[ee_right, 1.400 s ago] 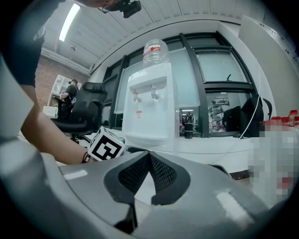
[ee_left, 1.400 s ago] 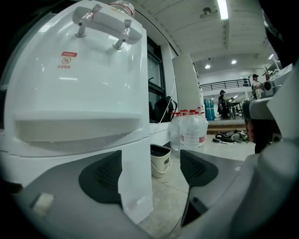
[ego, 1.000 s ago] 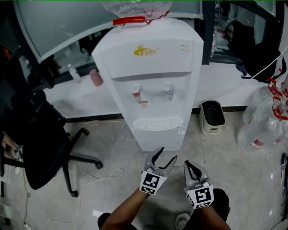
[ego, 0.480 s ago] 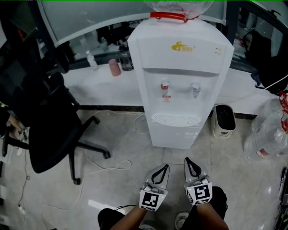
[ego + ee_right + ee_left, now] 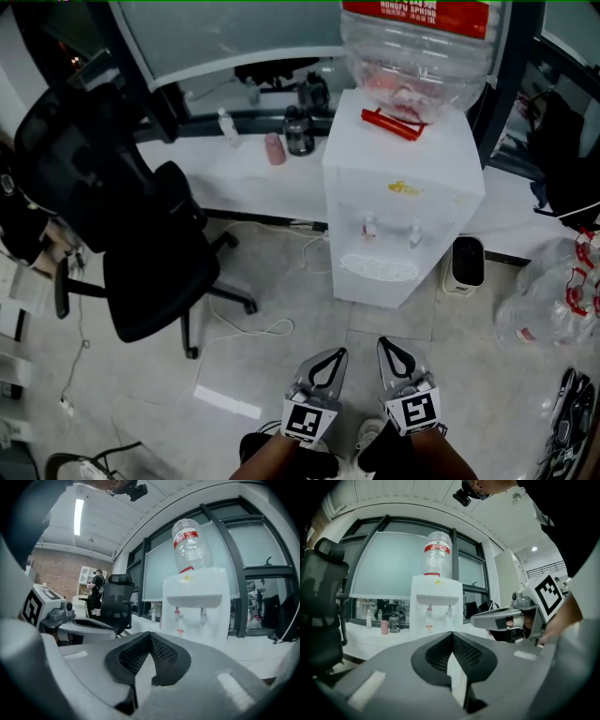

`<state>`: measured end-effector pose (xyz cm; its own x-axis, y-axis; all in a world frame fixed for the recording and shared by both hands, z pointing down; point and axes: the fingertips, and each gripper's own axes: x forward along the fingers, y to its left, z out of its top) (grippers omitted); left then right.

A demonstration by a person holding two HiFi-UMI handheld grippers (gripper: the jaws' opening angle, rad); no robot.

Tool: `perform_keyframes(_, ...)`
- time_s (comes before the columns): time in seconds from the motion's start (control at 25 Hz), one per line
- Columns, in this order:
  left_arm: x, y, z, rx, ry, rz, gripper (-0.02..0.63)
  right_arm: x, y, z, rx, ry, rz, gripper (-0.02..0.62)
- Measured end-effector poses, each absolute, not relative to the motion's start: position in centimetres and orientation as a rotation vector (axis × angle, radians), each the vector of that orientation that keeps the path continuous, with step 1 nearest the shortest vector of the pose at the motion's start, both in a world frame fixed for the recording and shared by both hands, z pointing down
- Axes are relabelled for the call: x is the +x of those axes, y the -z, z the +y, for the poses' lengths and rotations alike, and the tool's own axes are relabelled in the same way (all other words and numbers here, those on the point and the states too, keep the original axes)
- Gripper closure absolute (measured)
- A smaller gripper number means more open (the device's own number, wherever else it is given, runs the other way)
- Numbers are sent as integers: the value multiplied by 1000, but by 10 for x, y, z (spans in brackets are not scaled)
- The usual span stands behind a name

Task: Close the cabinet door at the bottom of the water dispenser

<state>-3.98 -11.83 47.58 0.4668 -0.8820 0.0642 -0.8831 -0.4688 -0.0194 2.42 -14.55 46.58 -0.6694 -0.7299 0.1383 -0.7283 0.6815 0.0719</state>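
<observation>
The water dispenser [image 5: 398,220] stands on the tiled floor [image 5: 281,375] against a low white table [image 5: 234,178] that runs along the window. A clear water bottle [image 5: 417,56] with a red label sits upside down on top of it. The cabinet door [image 5: 375,292] at its foot shows in the head view only as a narrow white strip under the drip grille. Seen so steeply, it looks in line with the front.

Both grippers are held side by side low in the head view, well apart from the dispenser and pointing toward it. The left gripper [image 5: 337,354] has its fingers [image 5: 436,651] together with nothing between them. The right gripper [image 5: 382,343] also has its fingers [image 5: 161,652] pressed together, and it is empty.

A black office chair [image 5: 131,225] stands to the left of the dispenser, and a white cable [image 5: 248,328] loops on the floor near its base. A pink cup [image 5: 275,148] and a dark bottle [image 5: 298,131] stand on the table. A small white bin [image 5: 466,262] sits just right of the dispenser, and empty water jugs [image 5: 548,309] lie further right.
</observation>
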Motion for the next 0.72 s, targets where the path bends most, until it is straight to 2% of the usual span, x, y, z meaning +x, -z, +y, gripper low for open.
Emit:
perform_keyframes(0.32,-30,-288,-73,2584,-120,-1586,589,17,-282,-102,978,39,-2727,592)
perform_keyframes(0.72,-48,-157,-52,2541,-163,-1687,588,29,-151,-73,968,6,-2798,594)
